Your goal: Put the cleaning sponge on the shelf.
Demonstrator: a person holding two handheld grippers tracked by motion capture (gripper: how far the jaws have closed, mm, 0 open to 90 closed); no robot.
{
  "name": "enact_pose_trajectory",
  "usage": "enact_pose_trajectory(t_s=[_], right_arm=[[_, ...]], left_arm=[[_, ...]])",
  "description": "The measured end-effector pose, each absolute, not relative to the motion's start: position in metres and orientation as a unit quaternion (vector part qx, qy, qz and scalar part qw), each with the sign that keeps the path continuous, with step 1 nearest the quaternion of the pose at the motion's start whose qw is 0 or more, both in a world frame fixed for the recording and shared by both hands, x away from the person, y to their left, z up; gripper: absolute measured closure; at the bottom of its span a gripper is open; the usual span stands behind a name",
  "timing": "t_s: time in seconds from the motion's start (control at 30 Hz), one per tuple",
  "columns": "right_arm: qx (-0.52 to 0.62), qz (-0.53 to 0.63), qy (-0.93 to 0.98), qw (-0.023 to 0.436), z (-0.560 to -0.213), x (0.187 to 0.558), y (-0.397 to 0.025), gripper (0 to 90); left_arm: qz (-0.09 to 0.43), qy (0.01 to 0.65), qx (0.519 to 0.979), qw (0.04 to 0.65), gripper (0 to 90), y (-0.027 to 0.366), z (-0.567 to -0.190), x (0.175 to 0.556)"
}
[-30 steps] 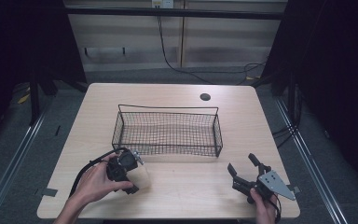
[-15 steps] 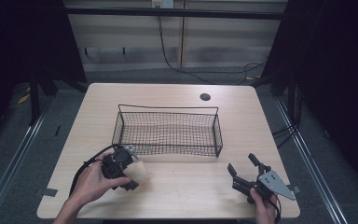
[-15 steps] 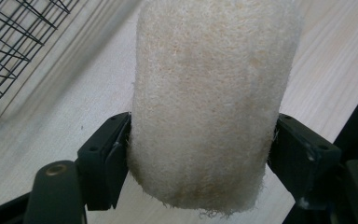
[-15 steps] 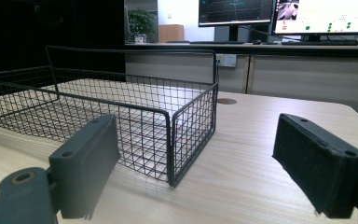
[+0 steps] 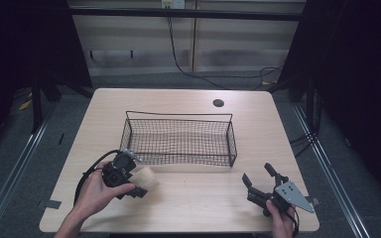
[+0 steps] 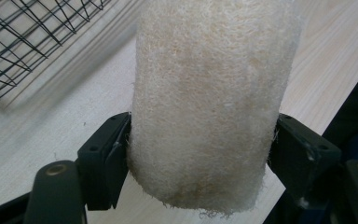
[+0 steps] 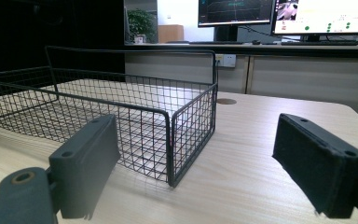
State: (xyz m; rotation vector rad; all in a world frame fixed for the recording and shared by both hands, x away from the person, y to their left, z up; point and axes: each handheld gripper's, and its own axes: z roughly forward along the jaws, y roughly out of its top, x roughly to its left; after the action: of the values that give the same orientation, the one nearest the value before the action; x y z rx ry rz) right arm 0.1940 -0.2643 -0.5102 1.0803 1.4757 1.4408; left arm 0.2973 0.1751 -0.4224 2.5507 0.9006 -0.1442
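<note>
A cream, rough-fibred sponge roll (image 6: 209, 102) sits clamped between the jaws of my left gripper (image 6: 200, 158). In the high view the sponge roll (image 5: 146, 178) pokes out to the right of the left gripper (image 5: 138, 182), just above the table and in front of the near left corner of a black wire basket (image 5: 178, 116). The basket's mesh (image 6: 28, 42) shows at the upper left of the left gripper view. My right gripper (image 5: 256, 172) rests near the front right of the table, open and holding nothing. Its jaws (image 7: 196, 158) point toward the basket's near right corner (image 7: 170, 140).
The light wooden table (image 5: 193, 203) has a round cable hole (image 5: 218, 103) behind the basket. A bit of tape (image 5: 52, 203) lies at the front left edge. Screens (image 7: 279, 14) and a counter stand beyond the table. Bare tabletop lies between the two grippers.
My left hand has turned and shifted slightly, so the sponge roll now shows more to the right of the gripper. The right gripper has not moved.
</note>
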Motion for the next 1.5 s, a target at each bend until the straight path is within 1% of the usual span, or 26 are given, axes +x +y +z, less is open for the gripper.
enact_pose_trajectory(t_s=[0.23,0.67,0.8,1.27,1.37,1.5], right_arm=[[0.427,0.567,0.584,0.394,-0.510,0.194,-0.264,13.8],[0.427,0.567,0.583,0.395,-0.510,0.194,-0.264,13.8],[0.426,0.567,0.583,0.395,-0.510,0.194,-0.264,13.8],[0.426,0.567,0.584,0.395,-0.510,0.194,-0.264,13.8],[0.426,0.567,0.584,0.395,-0.510,0.194,-0.264,13.8],[0.427,0.567,0.584,0.394,-0.510,0.194,-0.264,13.8]], left_arm=[[-0.048,0.354,0.904,0.233,26.2,0.179,-0.415,0.295],[-0.053,0.367,0.889,0.269,26.3,0.189,-0.398,0.293],[-0.052,0.380,0.880,0.281,26.3,0.191,-0.391,0.292],[-0.056,0.404,0.862,0.301,26.3,0.195,-0.376,0.301],[-0.061,0.417,0.854,0.306,26.3,0.195,-0.373,0.305],[-0.068,0.419,0.851,0.311,26.3,0.195,-0.370,0.311]])
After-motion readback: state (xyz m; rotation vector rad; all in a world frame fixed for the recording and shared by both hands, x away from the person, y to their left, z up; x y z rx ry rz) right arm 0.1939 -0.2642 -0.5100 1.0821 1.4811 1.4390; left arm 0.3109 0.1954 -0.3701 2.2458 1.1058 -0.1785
